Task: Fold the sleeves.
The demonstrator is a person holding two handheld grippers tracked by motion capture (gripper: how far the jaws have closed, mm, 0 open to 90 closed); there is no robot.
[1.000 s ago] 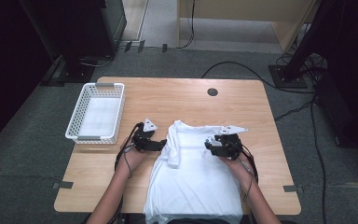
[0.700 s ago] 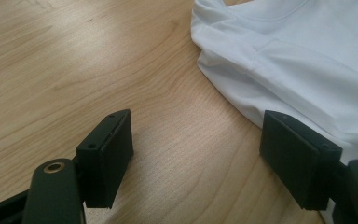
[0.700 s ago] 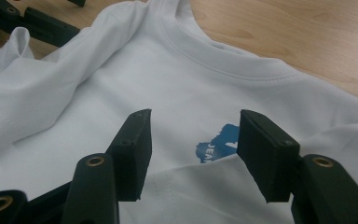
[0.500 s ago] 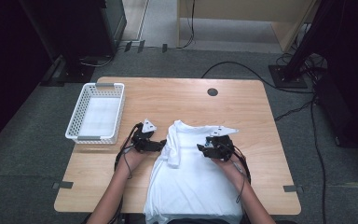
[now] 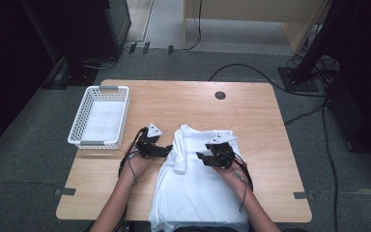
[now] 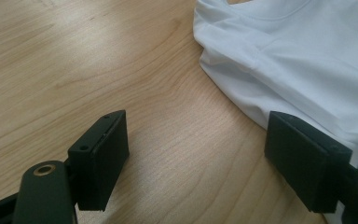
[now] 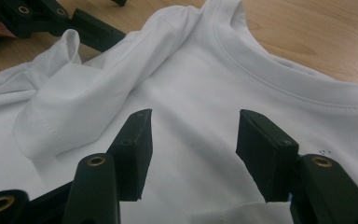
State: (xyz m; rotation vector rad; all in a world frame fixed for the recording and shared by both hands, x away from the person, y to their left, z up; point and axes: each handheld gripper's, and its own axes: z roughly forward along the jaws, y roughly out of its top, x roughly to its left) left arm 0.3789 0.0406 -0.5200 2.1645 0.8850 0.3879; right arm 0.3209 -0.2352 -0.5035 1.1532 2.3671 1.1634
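1. The white shirt (image 5: 198, 188) lies at the lower middle of the frame on the counter (image 5: 251, 116), one sleeve folded in.
2. The right hand-held gripper (image 5: 211, 155) hovers spread over it; pinch low.
3. The left hand-held gripper (image 5: 160, 151), spread, should catch the shirt's edge.

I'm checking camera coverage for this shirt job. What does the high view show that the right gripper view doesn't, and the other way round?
High view alone: the white basket at the table's left, the dark round hole, both forearms, the floor cables. Right gripper view alone: the collar seam up close, and the turned-back sleeve's stitched hem. Both: the white T-shirt, the open right tongs, the left tongs at its edge.
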